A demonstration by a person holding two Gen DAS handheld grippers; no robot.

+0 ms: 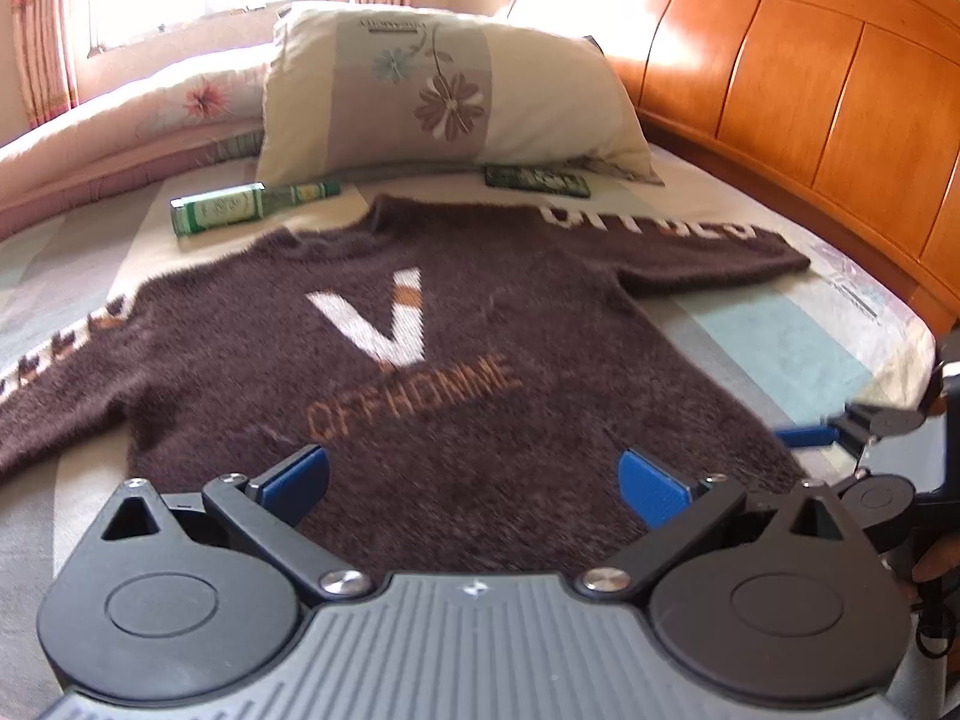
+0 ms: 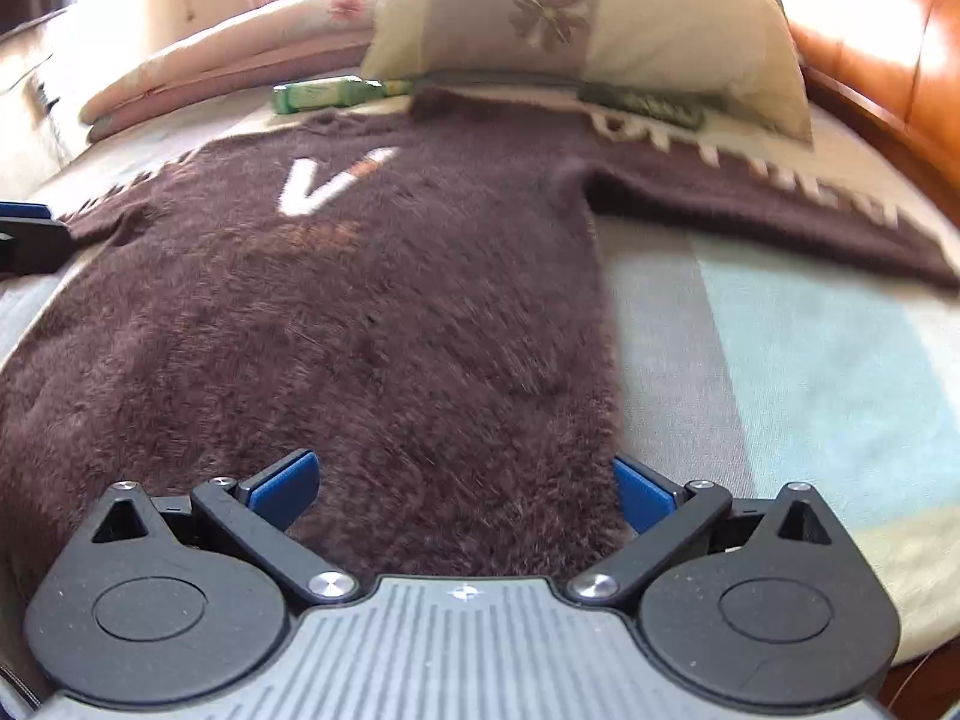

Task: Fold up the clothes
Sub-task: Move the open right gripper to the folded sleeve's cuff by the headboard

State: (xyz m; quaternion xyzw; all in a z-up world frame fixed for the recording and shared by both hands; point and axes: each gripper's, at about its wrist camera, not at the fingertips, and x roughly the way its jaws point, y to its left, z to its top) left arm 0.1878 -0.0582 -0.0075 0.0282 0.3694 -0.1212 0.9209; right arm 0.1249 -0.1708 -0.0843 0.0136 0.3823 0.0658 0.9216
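A fuzzy dark brown sweater (image 1: 456, 324) with a white V and orange lettering lies flat on the bed, sleeves spread to both sides. My left gripper (image 1: 474, 480) hovers open over the sweater's bottom hem, blue pads wide apart with only cloth below them. The right gripper (image 1: 840, 429) shows at the right edge of the left wrist view. In the right wrist view the same sweater (image 2: 336, 312) fills the middle, and my right gripper (image 2: 465, 486) is open over its lower right corner, nothing between its fingers. The left gripper's blue tip (image 2: 24, 234) pokes in at the left edge.
A flowered pillow (image 1: 444, 90) and a folded quilt (image 1: 120, 132) lie at the head of the bed. A green box (image 1: 219, 210) and a dark remote (image 1: 537, 180) rest just past the collar. A wooden headboard (image 1: 798, 78) runs along the right. Striped sheet (image 2: 780, 360) lies right of the sweater.
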